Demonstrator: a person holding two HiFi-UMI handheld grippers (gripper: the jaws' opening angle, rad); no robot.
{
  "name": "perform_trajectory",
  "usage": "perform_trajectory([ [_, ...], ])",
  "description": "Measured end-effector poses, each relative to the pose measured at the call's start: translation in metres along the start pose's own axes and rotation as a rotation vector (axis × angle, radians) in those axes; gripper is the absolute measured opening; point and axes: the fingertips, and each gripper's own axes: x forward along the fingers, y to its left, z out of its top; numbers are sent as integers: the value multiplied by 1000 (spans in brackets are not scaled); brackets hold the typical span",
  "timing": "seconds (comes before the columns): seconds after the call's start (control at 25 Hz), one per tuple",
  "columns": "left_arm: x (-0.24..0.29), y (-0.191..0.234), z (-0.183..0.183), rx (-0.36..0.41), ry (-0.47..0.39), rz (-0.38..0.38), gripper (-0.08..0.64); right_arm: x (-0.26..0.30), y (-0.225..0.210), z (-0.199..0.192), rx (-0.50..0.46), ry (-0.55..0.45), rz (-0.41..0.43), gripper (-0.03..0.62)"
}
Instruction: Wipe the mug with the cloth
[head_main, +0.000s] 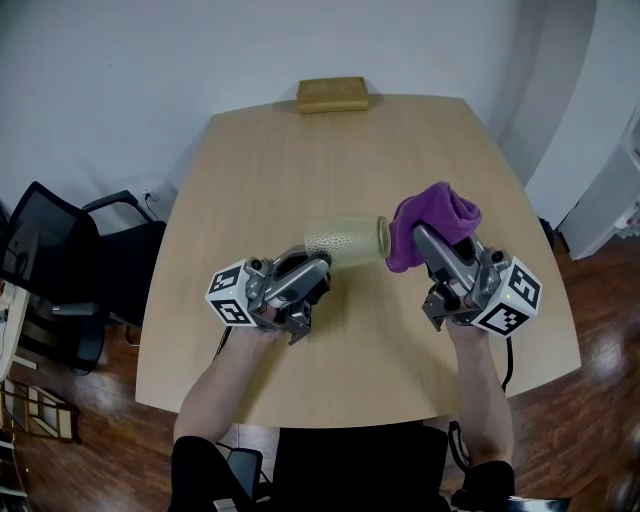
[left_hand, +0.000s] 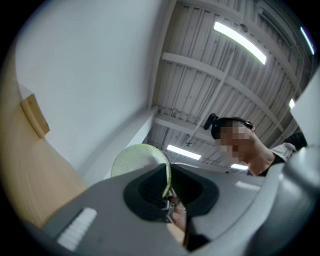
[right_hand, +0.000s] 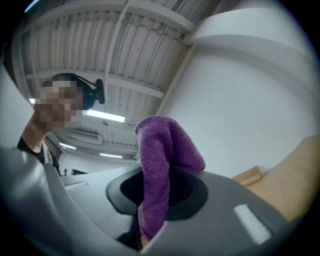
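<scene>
Both grippers up above the table (head_main: 300, 150). Holding the mug (head_main: 345, 241) on its side, lifted clear of the table, in the left gripper (head_main: 318, 268), fingers nearly closed and pinching its thin wall. Clamping the purple cloth (head_main: 432, 222) in the right gripper (head_main: 424, 240), fingers tight on the fold. Apparently touching the mug's end, contact hard to confirm. Wiping step in hand; next, press and rub around, keeping the mug steady.

The mug (head_main: 345, 241) is pale green with tiny dots. The cloth (head_main: 435, 220) is purple. The table (head_main: 330, 160) is light brown.
</scene>
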Motion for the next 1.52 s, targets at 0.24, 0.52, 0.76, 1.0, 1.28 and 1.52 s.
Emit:
perform_trajectory([
  [0.24, 7, -4, -9, 13, 75, -32, 51, 16, 3, -21, 19, 77, 18, 57],
  [0.52, 4, -3, -7, 1, 44, -14, 43, -2, -15, -2, 24, 5, -59, 57],
  [0.76, 6, -1, -7, -15, 50, -2, 43, 14, 19, -11, 28, 20, 93, 57],
  [1.0, 4, -3, -14, -30, 90, -39, 51, 7, -26, -37, 66, 87, -80, 57],
  [1.28, 0, 3, -14, 16, 109, 24, 43, -10, -77, -61, 193, 154, -297, 57],
  [1.52, 7, 21, -28, 47, 183, 110, 43, -24, -82, -45, 252, 90, -296, 57],
])
